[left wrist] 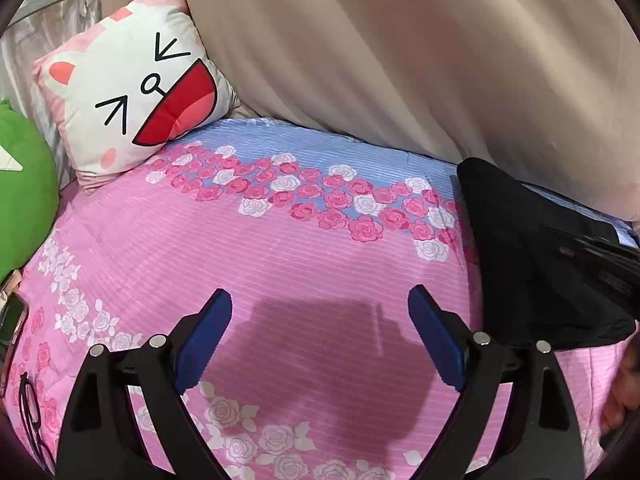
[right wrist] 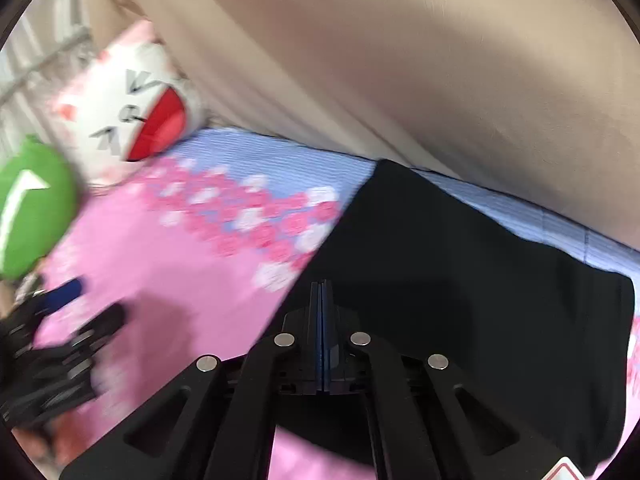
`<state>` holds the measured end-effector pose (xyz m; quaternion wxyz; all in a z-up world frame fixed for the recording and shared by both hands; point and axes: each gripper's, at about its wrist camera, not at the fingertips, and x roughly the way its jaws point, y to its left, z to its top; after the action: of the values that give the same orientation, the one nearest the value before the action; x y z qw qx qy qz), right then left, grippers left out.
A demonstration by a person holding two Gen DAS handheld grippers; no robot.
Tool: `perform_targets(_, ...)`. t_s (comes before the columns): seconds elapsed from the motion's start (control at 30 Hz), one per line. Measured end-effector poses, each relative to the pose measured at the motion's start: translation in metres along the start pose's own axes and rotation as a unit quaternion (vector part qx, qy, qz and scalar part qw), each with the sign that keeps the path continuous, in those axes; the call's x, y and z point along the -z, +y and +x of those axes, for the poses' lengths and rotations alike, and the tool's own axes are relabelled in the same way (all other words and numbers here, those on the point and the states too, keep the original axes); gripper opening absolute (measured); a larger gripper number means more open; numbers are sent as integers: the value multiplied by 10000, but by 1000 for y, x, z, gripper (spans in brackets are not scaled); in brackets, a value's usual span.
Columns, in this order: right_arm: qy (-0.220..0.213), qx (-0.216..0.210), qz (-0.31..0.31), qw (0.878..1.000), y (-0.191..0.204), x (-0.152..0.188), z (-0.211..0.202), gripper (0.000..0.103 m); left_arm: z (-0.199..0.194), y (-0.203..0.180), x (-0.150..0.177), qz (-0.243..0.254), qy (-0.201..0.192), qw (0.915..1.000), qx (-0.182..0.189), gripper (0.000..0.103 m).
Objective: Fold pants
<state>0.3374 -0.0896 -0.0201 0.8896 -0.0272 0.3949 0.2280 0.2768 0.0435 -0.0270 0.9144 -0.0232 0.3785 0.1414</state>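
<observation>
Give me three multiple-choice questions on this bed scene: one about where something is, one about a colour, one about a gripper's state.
1. Where do the folded black pants lie on the pink rose-print bedsheet?
A. beside the beige curtain
B. on the white cat-face cushion
C. under the green plush toy

2. What colour are the pads of the left gripper?
A. red
B. blue
C. yellow

3. How do the right gripper's jaws stand?
A. wide apart
B. clamped on a cushion
C. shut together, empty

Answers: 1 A, the pants lie by the curtain, far from cushion and plush. 2 B, both pads are blue. 3 C, the pads meet with nothing between.
</observation>
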Motion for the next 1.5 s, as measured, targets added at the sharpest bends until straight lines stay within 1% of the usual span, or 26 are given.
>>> perform_targets(0.03, -22, -110, 3, 9999, 0, 6, -19, 0, 1, 0, 0, -7, 10, 10000, 27, 87)
perform_targets(0.1, -21, -347, -11, 9994, 9, 29, -57, 0, 1, -1, 1, 34, 35, 10000, 54, 87)
perform_targets(0.17, 62, -401, -117, 9991, 21, 59, -90, 0, -4, -4, 4, 119, 47, 9999, 112, 87)
perform_targets(0.23, 260, -533, -143, 9981, 32, 97, -122, 1, -17, -8, 9, 226, -7, 9996, 185, 87)
perform_targets(0.27, 503, -660, -144, 9964, 41, 125, -137, 6, -23, -11, 11, 277, -38, 9995, 166, 88)
perform_targets(0.3, 790, -740, -150, 9940, 50, 154, -147, 23, -32, -14, 15, 350, -87, 9993, 129, 88)
perform_targets(0.33, 976, -721, -192, 9924, 56, 171, -150, 42, -42, -19, 20, 455, -135, 9988, 109, 88)
perform_targets(0.37, 1235, -548, -343, 9902, 68, 200, -155, 71, -47, -23, 23, 532, -154, 9984, 100, 88)
perform_targets(0.43, 1278, -163, -465, 9906, 80, 232, -167, 72, -64, -32, 32, 706, -163, 9973, 100, 88)
perform_targets(0.47, 1177, -165, -316, 9924, 81, 242, -179, 72, -73, -36, 37, 752, -147, 9969, 153, 89)
perform_targets(0.5, 977, -208, -141, 9949, 79, 246, -190, 75, -80, -39, 40, 776, -135, 9967, 204, 91)
perform_targets(0.53, 613, -251, 92, 9978, 75, 252, -203, 80, -89, -43, 45, 799, -138, 9963, 272, 91)
perform_targets(0.57, 521, -159, 157, 9984, 71, 256, -205, 84, -98, -46, 49, 818, -140, 9961, 316, 92)
perform_targets(0.6, 677, 131, 142, 9975, 68, 263, -201, 84, -109, -51, 54, 863, -139, 9955, 369, 93)
perform_targets(0.63, 989, 573, 123, 9934, 63, 272, -194, 84, -117, -54, 59, 916, -148, 9948, 413, 93)
perform_targets(0.67, 1069, 732, 186, 9914, 59, 277, -192, 84, -123, -57, 62, 960, -154, 9943, 435, 93)
perform_targets(0.73, 862, 754, 525, 9920, 48, 279, -203, 84, -139, -64, 73, 1113, -181, 9925, 470, 94)
perform_targets(0.77, 573, 726, 833, 9922, 40, 277, -214, 84, -145, -67, 77, 1174, -190, 9917, 486, 94)
perform_targets(0.83, 58, 771, 1309, 9884, 28, 269, -229, 84, -157, -72, 87, 1254, -181, 9905, 536, 94)
perform_targets(0.9, -493, 1052, 1775, 9772, 14, 258, -245, 85, -166, -76, 95, 1314, -162, 9894, 598, 94)
perform_targets(0.97, -761, 1240, 1995, 9690, 8, 251, -253, 85, -175, -81, 104, 1372, -124, 9882, 667, 94)
perform_targets(1.03, -944, 1379, 2055, 9643, 8, 244, -257, 85, -182, -85, 112, 1418, -79, 9873, 718, 95)
perform_targets(1.13, -1097, 1458, 2011, 9624, 12, 242, -264, 85, -190, -87, 123, 1417, -16, 9869, 770, 95)
perform_targets(1.27, -1222, 1718, 1892, 9590, 17, 243, -268, 86, -194, -87, 134, 1421, 76, 9863, 831, 95)
perform_targets(1.33, -1187, 1814, 1896, 9576, 19, 244, -268, 86, -196, -88, 139, 1444, 84, 9860, 824, 95)
perform_targets(1.5, -1137, 1845, 2023, 9550, 14, 250, -268, 86, -199, -89, 146, 1441, 33, 9863, 798, 95)
